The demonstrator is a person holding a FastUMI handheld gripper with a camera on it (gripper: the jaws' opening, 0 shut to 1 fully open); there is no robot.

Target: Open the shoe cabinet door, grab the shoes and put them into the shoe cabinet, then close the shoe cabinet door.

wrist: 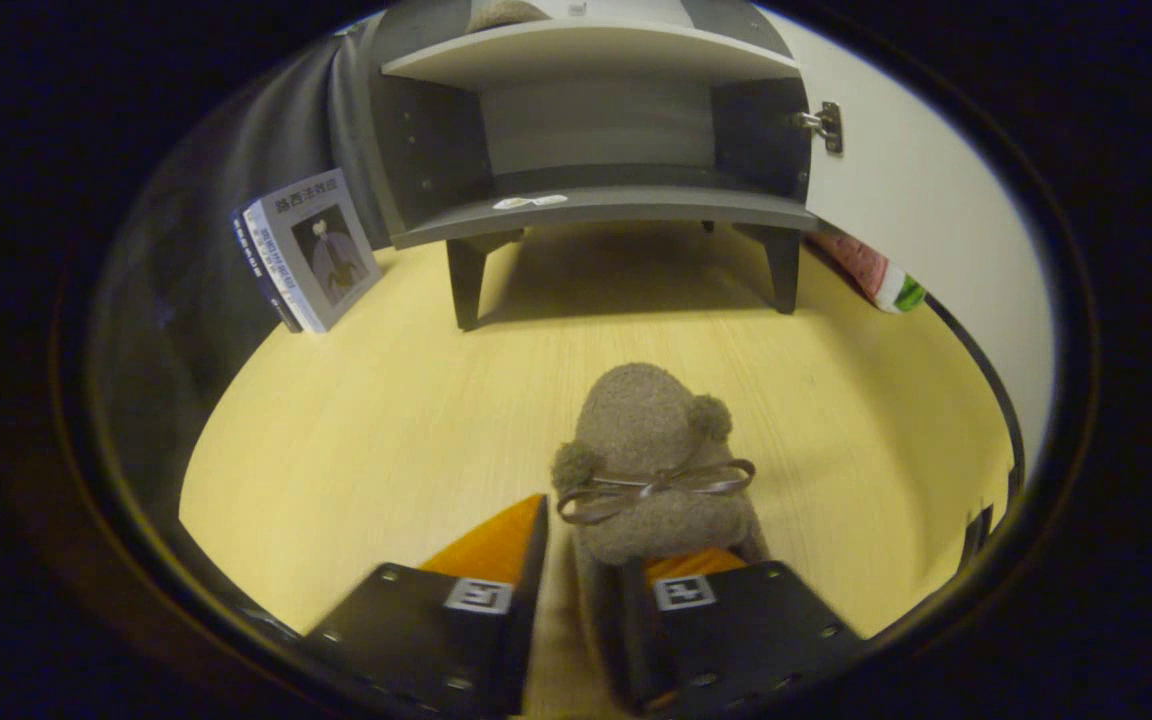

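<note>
1. The gripper (586, 560) is sitting low over the wooden floor (356, 440), its fingers spread a little. The fuzzy slipper (651, 460) is lying just ahead of them. The right finger seems to be reaching inside the shoe's opening or under its upper, while the left finger is standing outside the shoe's left side. Whether both are pressing on it yet, I cannot tell.
2. The shoe cabinet (596, 130) is standing well beyond the slipper with its door (926, 200) swung open to the right. The lower shelf is looking free. Another fuzzy item (506, 14) is showing on the upper shelf.
3. Risk: the soft plush is likely giving under a pinch, so the slipper may be sagging or slipping out in transit.
4. Risk: the ribbon bow (651, 485) is sitting near the fingertips and may be snagging.
5. Risk: a drooping toe may be catching the shelf edge on entry.
6. Writing: a book (311, 250) is leaning left of the cabinet with print on the cover, too small to be sure of. Square markers are sitting on both fingers.
</note>
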